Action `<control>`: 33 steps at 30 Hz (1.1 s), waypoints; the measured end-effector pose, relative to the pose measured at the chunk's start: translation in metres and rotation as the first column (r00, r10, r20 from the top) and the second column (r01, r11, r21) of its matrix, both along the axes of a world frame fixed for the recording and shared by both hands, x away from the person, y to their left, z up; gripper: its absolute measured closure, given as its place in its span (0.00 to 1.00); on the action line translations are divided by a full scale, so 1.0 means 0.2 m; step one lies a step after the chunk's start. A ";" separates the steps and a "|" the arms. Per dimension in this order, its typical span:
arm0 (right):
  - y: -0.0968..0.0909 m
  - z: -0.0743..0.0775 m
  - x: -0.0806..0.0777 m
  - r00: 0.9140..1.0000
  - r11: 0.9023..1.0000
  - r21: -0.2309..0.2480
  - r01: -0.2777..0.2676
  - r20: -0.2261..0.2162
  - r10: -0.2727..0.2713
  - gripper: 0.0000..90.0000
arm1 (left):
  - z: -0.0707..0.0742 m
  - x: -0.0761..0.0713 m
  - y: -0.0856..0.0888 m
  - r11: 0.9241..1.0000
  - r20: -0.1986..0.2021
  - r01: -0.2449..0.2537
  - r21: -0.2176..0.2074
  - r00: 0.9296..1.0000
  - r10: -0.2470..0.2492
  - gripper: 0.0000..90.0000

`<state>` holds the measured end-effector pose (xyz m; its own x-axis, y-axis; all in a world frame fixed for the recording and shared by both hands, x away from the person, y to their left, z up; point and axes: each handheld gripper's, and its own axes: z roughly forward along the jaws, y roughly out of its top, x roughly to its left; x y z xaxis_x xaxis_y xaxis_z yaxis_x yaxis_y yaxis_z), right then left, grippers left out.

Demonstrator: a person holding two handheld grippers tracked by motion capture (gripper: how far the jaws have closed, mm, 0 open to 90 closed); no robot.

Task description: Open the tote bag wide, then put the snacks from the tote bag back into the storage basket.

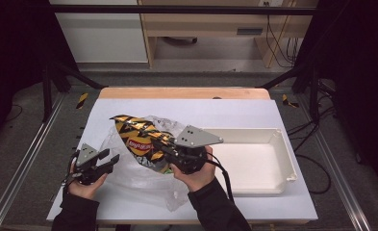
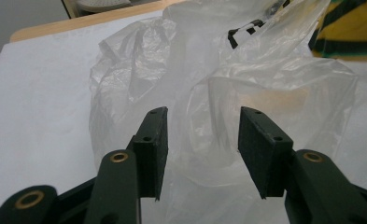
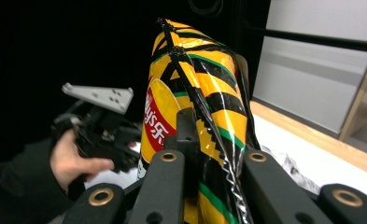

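While the left gripper (image 1: 110,159) hovers low at the near left with its jaws apart on nothing, the crumpled clear plastic bag (image 2: 209,98) lies just ahead of it on the white table sheet (image 1: 254,113). Judging by this, bagging the snack is in hand; next, the left jaws must pinch the bag's rim and hold it open. Beyond, the right gripper (image 3: 209,135), tilted up and leftward, is clamped on the yellow-and-black striped crisp packet (image 3: 195,79), raised over the bag. A shallow white tray (image 1: 280,144) sits right.

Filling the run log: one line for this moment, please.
right gripper: shut on chip bag, lifted | left gripper: open at plastic bag, nothing gripped | tray: empty
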<state>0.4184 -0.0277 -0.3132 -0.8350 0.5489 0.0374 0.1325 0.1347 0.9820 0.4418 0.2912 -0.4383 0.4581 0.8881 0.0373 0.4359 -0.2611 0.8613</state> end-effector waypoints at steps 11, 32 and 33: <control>-0.03 0.12 0.01 1.000 0.999 0.046 -0.017 0.010 0.017 0.93 | -0.01 0.00 0.00 1.000 0.003 0.002 -0.002 1.000 -0.002 0.58; -0.18 0.31 0.01 0.999 0.985 0.171 0.023 0.030 -0.029 0.94 | -0.01 0.01 -0.01 1.000 -0.007 0.001 0.006 1.000 -0.001 0.58; -0.19 0.32 0.01 0.999 0.983 0.179 0.028 0.033 -0.034 0.94 | -0.01 0.01 -0.01 1.000 -0.006 0.001 0.006 1.000 -0.001 0.58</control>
